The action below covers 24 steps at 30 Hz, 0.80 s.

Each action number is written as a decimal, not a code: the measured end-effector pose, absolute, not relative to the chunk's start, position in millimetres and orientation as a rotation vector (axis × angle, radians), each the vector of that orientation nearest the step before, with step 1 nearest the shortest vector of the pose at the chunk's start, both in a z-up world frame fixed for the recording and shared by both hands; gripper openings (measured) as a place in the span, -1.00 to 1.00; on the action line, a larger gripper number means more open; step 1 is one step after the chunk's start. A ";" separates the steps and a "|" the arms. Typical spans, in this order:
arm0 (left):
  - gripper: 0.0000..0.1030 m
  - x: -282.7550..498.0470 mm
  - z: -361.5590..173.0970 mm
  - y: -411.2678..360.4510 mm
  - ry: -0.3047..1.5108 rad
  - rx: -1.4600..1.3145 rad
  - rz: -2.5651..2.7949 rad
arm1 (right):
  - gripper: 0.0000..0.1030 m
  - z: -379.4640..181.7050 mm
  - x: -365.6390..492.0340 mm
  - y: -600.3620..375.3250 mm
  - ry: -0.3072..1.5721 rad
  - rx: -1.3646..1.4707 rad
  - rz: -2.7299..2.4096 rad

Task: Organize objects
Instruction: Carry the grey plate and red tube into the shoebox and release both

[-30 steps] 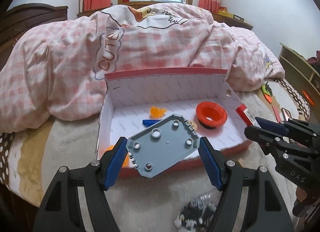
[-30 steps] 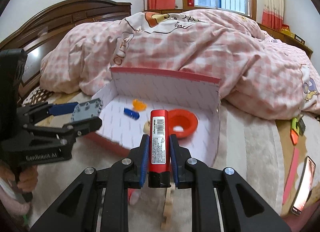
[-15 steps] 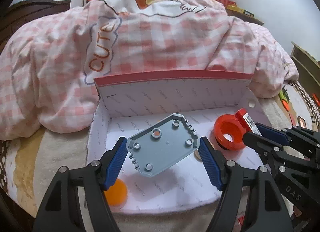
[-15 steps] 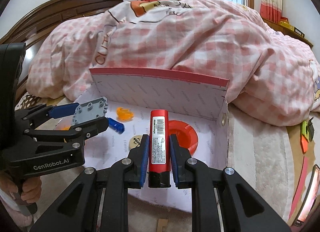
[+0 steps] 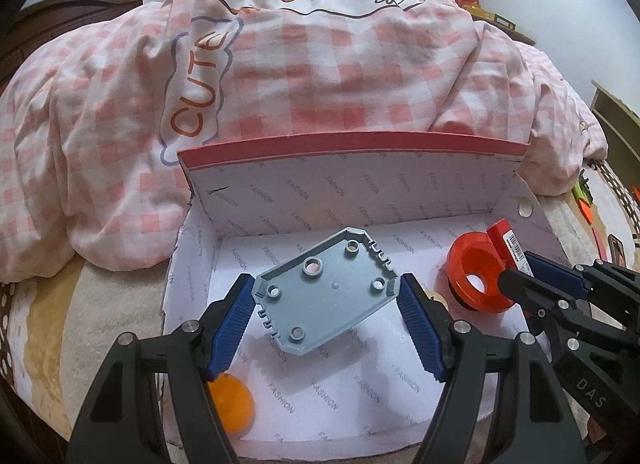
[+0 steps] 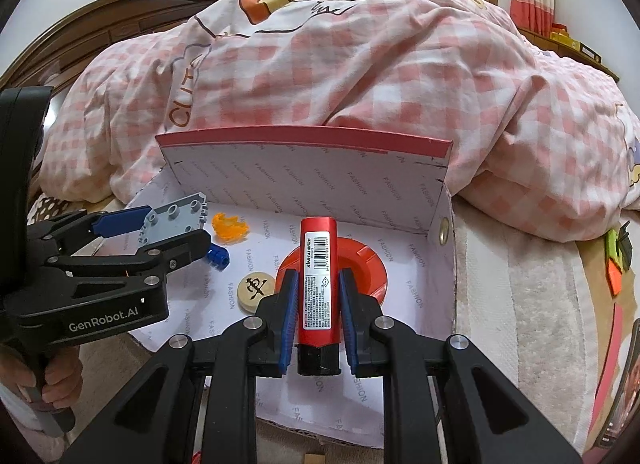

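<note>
My left gripper (image 5: 326,300) is shut on a grey toy plate (image 5: 326,296) and holds it above the floor of the open pink-rimmed cardboard box (image 5: 352,150). My right gripper (image 6: 318,296) is shut on a red cylinder with a barcode label (image 6: 319,276), held over the box's right half above a red ring-shaped dish (image 6: 366,264). The left gripper with the grey plate (image 6: 174,220) shows at the left of the right wrist view. The right gripper with the red cylinder (image 5: 506,242) shows at the right of the left wrist view, next to the red dish (image 5: 474,278).
In the box lie an orange ball (image 5: 234,404), a wooden chess disc (image 6: 255,288), a blue brick (image 6: 217,256) and an orange translucent piece (image 6: 230,226). A pink checked quilt (image 5: 320,64) is heaped behind the box. Small items (image 6: 616,260) lie on the bed at right.
Both grippers have moved forward over the box with their loads. The grey plate and the red cylinder now hang above the box floor instead of in front of it.
</note>
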<state>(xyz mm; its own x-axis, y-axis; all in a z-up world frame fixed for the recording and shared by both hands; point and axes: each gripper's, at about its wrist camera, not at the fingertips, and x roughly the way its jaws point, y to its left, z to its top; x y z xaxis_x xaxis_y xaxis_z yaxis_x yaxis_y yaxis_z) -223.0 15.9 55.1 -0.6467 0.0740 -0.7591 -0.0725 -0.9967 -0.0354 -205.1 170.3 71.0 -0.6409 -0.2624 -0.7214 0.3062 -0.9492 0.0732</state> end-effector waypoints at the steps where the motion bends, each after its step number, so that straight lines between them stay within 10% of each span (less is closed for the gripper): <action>1: 0.42 -223.4 54.4 15.0 -0.004 -1.279 2.783 | -0.59 70.8 -205.2 170.7 0.078 1.127 -2.591; 24: 0.52 -213.8 55.3 20.7 0.023 -1.289 2.768 | -0.20 80.0 -192.7 169.2 0.084 1.073 -2.595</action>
<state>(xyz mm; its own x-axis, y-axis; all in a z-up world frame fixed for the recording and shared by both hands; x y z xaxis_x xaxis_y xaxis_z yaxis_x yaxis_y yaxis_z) -213.8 20.7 55.3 -0.6407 0.0733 -0.7643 -0.0860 -0.9960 -0.0235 -192.7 169.2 80.0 -0.6618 -0.2789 -0.6959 0.3231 -0.9437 0.0709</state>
